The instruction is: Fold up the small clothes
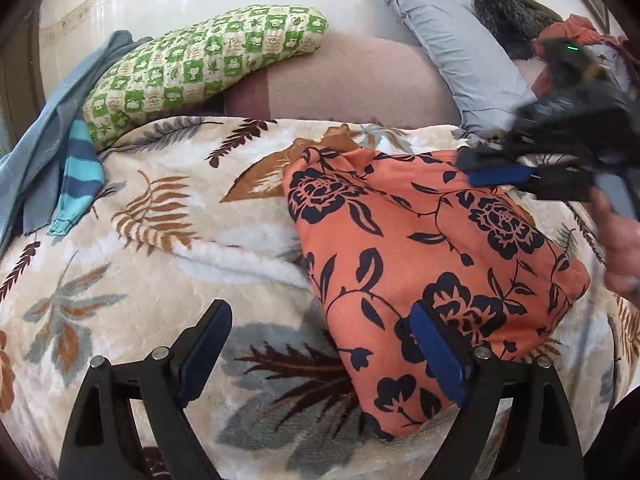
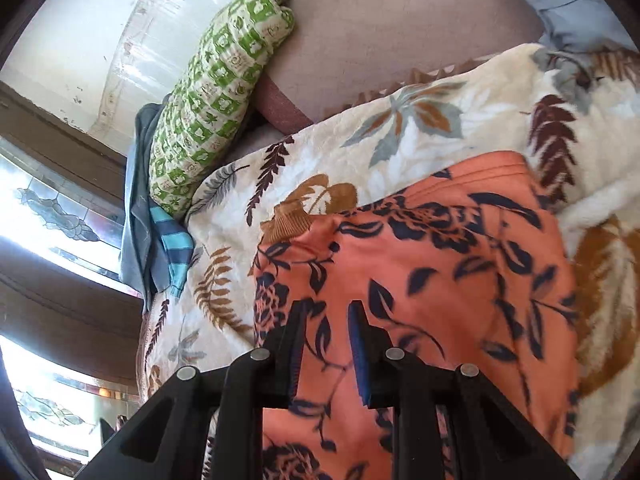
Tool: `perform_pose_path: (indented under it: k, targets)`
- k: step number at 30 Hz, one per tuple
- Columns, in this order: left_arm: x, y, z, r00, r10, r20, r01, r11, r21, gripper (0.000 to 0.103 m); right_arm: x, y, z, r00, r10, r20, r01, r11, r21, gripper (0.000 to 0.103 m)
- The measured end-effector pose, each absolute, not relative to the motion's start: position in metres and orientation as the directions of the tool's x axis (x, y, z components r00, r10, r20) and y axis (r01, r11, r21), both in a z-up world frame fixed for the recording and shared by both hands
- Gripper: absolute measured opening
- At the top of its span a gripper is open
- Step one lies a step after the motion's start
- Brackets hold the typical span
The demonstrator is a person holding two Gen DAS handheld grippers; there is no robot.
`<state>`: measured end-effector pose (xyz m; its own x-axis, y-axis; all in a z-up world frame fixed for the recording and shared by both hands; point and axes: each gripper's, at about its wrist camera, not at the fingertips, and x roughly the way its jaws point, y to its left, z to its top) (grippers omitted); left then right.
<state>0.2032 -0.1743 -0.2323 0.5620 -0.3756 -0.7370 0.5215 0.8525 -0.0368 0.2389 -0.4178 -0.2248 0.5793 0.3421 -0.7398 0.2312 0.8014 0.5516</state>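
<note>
Left wrist view: the garment (image 1: 420, 264) (orange, dark floral print) lies folded on the blanket (image 1: 160, 264). The left gripper (image 1: 320, 344) stands wide, nothing clamped; its right finger overlaps the garment's near edge. The right gripper (image 1: 480, 168), blurred, hovers at the garment's far right corner, a hand (image 1: 620, 248) behind it. Beyond: green pillow (image 1: 200, 68), grey pillow (image 1: 452, 52), striped cloth (image 1: 78, 176).

Right wrist view: the right gripper (image 2: 326, 320) stands narrow above the garment (image 2: 440, 280); whether cloth is pinched I cannot tell. Green pillow (image 2: 216, 96) and striped cloth (image 2: 174, 248) lie left.
</note>
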Motion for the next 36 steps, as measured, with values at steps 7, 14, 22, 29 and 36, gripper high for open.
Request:
perform_pose_path:
  k: [7, 14, 22, 29, 36]
  targets:
    - [0.202, -0.177, -0.25, 0.517, -0.327, -0.791, 0.53, 0.848, -0.004, 0.091, 0.175, -0.42, -0.275, 0.424, 0.256, -0.869, 0.379, 0.822, 0.426, 0.026]
    - [0.189, -0.168, -0.216, 0.648, -0.359, -0.672, 0.502, 0.865, 0.023, 0.091, 0.159, -0.405, -0.224, 0.583, 0.252, -0.772, 0.264, 0.84, 0.473, 0.026]
    - [0.204, -0.161, -0.207, 0.676, -0.315, -0.666, 0.418, 0.908, -0.005, 0.094, 0.16, -0.384, -0.192, 0.695, 0.203, -0.69, 0.174, 0.883, 0.435, 0.026]
    - [0.213, -0.162, -0.206, 0.685, -0.297, -0.666, 0.378, 0.925, -0.023, 0.095, 0.164, -0.393, -0.191, 0.707, 0.179, -0.684, 0.199, 0.878, 0.436, 0.026]
    - [0.213, -0.174, -0.209, 0.691, -0.284, -0.665, 0.384, 0.923, 0.005, 0.095, 0.159, -0.395, -0.185, 0.724, 0.162, -0.67, 0.194, 0.885, 0.423, 0.027]
